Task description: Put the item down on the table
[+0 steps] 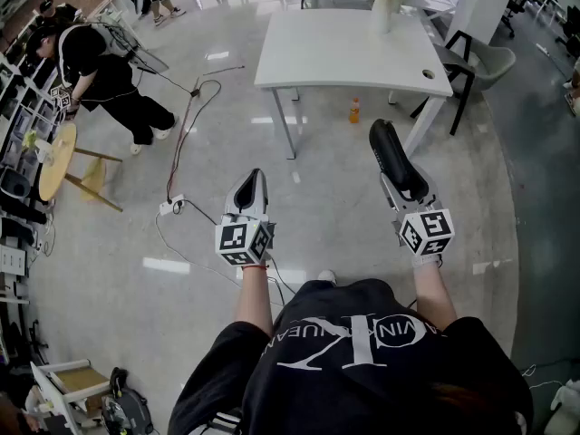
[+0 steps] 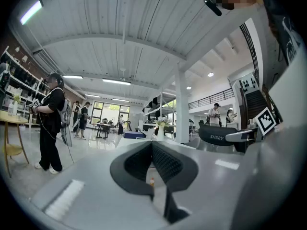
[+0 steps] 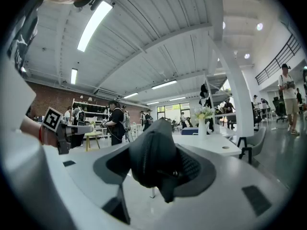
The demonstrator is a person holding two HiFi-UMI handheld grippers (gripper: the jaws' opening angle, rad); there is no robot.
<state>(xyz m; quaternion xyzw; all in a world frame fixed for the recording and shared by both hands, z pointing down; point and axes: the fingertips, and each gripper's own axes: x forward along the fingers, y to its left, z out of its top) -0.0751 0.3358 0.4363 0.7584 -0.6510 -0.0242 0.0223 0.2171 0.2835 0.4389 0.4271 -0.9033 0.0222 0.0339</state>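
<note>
Currently held: a black oblong padded item (image 1: 390,148), stitched along one seam, sits between the jaws of the right gripper (image 1: 405,187). The jaws stand wide and clamp its flanks. It is carried in the air, well short of the table.
Why held so: the item lies lengthwise along the jaws with its far end jutting past the tips, probably so it can be lowered flat.
Left gripper (image 1: 254,185): the jaws are drawn together to a thin slit with nothing in them. I judge it idle, held beside the right one and out of the way.
Destination: a white rectangular table (image 1: 308,57) stands ahead across the glossy floor, apart from both grippers. Its near half is bare, which looks the easy spot for a set-down.
Vase: a white vase of pale flowers (image 1: 385,3) stands toward the far edge, leaving the near part free.
Bottle: a small orange bottle (image 1: 354,110) stands on the floor under the table, outside the likely path.
Progress: by my reading the set-down is not yet begun, and reaching the table comes first.
Count: two grippers, each with one marker cube (image 1: 243,241); one black item; one white table; one vase; one orange bottle. At the left is one person in black (image 1: 104,80), bent beside a round wooden side table (image 1: 56,157).
</note>
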